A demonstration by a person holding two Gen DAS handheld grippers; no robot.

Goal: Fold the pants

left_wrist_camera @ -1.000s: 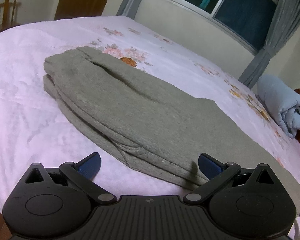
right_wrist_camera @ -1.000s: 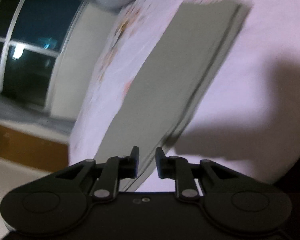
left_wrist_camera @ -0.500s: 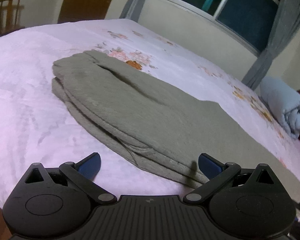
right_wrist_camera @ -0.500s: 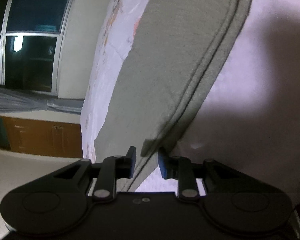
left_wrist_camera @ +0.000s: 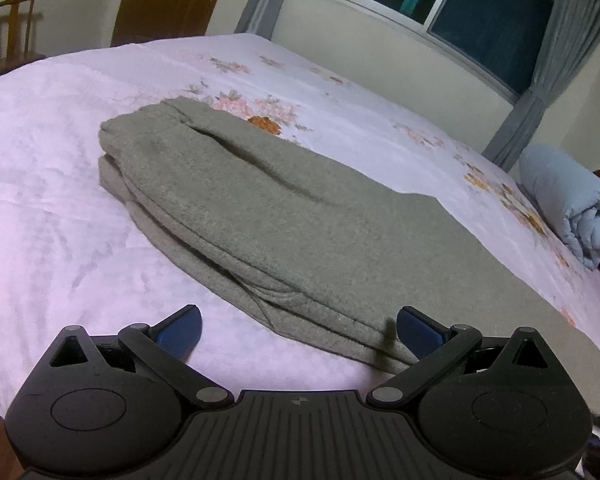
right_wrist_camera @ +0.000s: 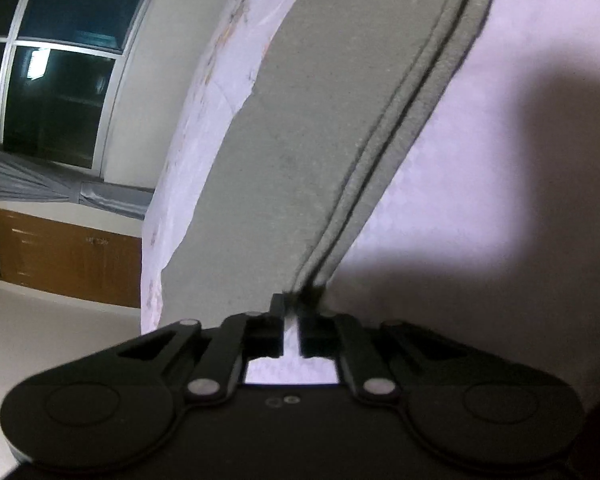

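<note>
Left gripper (left_wrist_camera: pixel 298 330) at bottom centre, jaws wide apart, empty. Right gripper (right_wrist_camera: pixel 293 303) pinching edge of grey pants (left_wrist_camera: pixel 300 216), lying folded mid-frame on floral bedspread (left_wrist_camera: pixel 52 184). Rolled blue blanket (left_wrist_camera: pixel 572 208) far right, window (left_wrist_camera: pixel 496 12) top.

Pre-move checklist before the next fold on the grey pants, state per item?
1. Pants lying flat, legs stacked: ok.
2. Right gripper at the stacked edge with cloth between the fingertips: ok; firm pinch: cannot tell.
3. Left gripper open, nothing held: ok; the pants' near edge lies between its fingers, not gripped.
4. Bedspread bare beside the pants for the fold: ok.
5. Rolled blue blanket apart from the pants: ok.
6. Right gripper caught bedspread too: cannot tell.
</note>
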